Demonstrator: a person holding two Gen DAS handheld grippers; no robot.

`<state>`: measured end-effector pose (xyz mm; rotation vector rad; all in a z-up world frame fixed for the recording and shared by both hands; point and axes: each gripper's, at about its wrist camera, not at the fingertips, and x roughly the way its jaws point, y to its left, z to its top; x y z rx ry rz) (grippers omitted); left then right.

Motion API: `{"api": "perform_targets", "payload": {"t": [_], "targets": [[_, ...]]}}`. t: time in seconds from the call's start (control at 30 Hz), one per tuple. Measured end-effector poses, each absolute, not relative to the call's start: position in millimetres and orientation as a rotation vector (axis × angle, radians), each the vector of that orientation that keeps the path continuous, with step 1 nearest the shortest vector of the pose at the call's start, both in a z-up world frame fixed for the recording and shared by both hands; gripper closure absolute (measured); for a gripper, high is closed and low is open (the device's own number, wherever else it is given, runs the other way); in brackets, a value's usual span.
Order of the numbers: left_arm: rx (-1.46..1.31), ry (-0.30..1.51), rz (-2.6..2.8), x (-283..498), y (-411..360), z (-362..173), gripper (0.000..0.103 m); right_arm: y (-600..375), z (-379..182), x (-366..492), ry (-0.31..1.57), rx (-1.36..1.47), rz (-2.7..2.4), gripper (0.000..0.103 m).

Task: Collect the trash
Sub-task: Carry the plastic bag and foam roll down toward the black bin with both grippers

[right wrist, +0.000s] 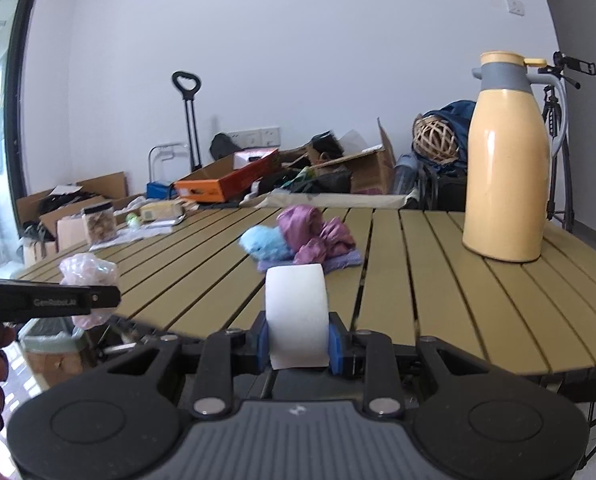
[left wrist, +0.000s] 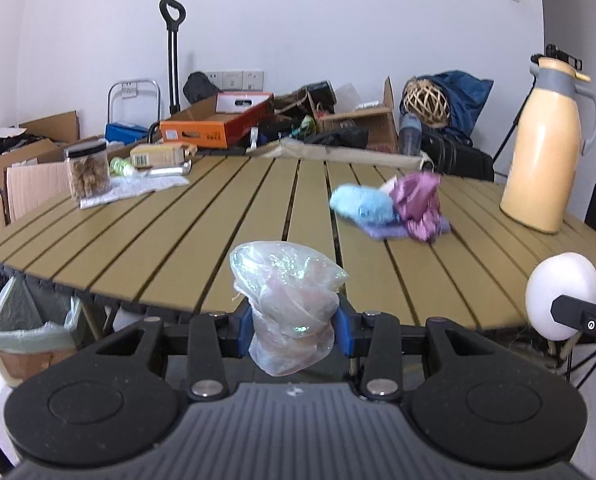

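My left gripper [left wrist: 295,322] is shut on a crumpled clear plastic bag [left wrist: 287,300], held just off the near edge of the slatted table [left wrist: 169,236]. The same bag [right wrist: 87,272] and left gripper [right wrist: 97,299] show at the left of the right wrist view. My right gripper [right wrist: 298,338] is shut on a white foam disc [right wrist: 295,312], gripped on its flat faces with its rim toward the camera. In the left wrist view the disc [left wrist: 562,294] appears round at the far right edge. Under the table's left end stands a bin lined with a pale green bag [left wrist: 29,320].
On the table lie a blue fluffy cloth [left wrist: 364,204] and crumpled purple fabric [left wrist: 418,204], a cream thermos jug [left wrist: 546,148], and a snack jar [left wrist: 89,172] by a carton. Cardboard boxes [left wrist: 213,124], bags and a trolley handle [left wrist: 173,52] crowd the floor behind. A tripod [right wrist: 558,128] stands behind the jug.
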<state>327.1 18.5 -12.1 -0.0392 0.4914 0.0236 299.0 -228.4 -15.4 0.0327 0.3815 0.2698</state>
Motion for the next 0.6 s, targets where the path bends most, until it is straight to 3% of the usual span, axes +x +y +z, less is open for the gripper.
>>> {"api": "perform_targets", "payload": {"t": [0.6], "targets": [[0.031, 0.64, 0.013, 287.5, 27.2, -72.1, 0.063, -226.1, -80.1, 266.8, 0.579, 0.027, 0.267, 0.075]]}}
